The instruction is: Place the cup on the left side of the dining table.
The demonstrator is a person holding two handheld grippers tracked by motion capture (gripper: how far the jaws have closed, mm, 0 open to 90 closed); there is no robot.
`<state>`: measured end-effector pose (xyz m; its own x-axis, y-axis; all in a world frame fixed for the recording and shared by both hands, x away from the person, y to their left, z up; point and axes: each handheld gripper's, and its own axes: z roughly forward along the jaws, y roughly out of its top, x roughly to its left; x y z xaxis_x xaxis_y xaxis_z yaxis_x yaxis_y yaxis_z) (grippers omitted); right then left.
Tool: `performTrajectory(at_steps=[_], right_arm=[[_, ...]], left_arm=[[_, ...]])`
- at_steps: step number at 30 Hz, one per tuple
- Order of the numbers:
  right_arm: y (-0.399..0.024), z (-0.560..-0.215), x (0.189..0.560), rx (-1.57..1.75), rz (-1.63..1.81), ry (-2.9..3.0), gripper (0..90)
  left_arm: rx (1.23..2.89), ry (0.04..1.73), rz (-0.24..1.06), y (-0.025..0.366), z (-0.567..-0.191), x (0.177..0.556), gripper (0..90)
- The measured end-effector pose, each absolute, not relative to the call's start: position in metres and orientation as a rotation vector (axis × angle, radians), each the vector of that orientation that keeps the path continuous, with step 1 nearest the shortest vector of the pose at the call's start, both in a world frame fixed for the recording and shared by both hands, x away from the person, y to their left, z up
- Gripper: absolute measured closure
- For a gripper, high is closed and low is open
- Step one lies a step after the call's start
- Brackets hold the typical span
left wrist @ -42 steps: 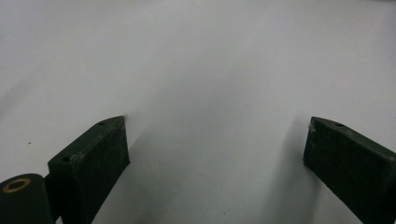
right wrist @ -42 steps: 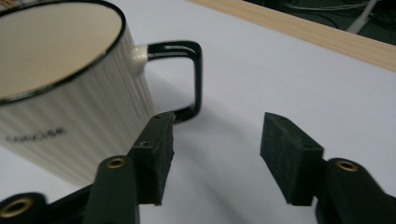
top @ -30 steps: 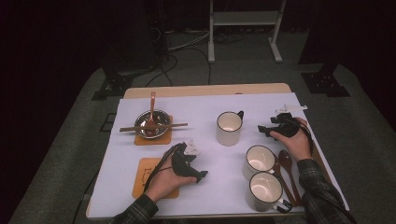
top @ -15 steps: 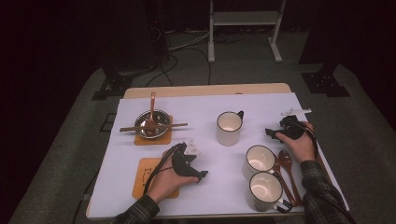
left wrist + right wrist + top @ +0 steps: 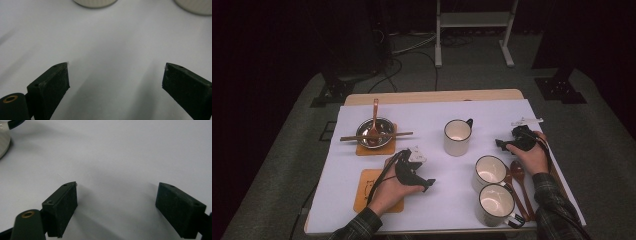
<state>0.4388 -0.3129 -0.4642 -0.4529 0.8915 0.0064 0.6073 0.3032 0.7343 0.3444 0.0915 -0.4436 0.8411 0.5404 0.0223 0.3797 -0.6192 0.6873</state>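
Observation:
My left gripper [image 5: 429, 183] rests low over the white sheet near the table's front, jaws open; in the left gripper view the left gripper [image 5: 115, 68] has bare sheet between its pads. My right gripper [image 5: 499, 144] lies at the right, pointing left toward a cream mug [image 5: 457, 136] with a black handle. In the right gripper view the right gripper [image 5: 117, 186] stands open; its jaws have just been opening further, with nothing between them. The mug [image 5: 3, 140] shows at that view's upper left.
Two more cream mugs [image 5: 490, 171] [image 5: 495, 202] stand at the front right beside wooden spoons [image 5: 517, 175]. At the back left a metal bowl [image 5: 374, 131] holds a spoon and chopsticks on an orange coaster. Another orange coaster [image 5: 371, 192] lies under my left hand.
My right hand has come down a little and toward the table's front, its gripper still empty. The left hand has stayed where it was.

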Motion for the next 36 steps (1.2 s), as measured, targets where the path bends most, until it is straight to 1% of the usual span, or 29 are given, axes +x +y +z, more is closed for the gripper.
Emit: performTrajectory(at_steps=[8,20,30,36], right_arm=[[-0.313,-0.464,0.439,1.341,0.957,2.172,16.0],[-0.313,-0.464,0.439,1.345,0.961,2.172,15.9],[-0.313,-0.464,0.439,1.345,0.963,2.171,16.0],[-0.313,-0.464,0.439,1.346,0.964,2.171,16.0]], left_arm=[[2.247,0.677,0.313,0.088,-0.428,0.358,6.0],[2.141,0.673,0.325,0.07,-0.416,0.391,6.0],[2.089,0.643,0.34,0.047,-0.419,0.415,6.0],[2.063,0.616,0.315,0.035,-0.422,0.426,5.8]])
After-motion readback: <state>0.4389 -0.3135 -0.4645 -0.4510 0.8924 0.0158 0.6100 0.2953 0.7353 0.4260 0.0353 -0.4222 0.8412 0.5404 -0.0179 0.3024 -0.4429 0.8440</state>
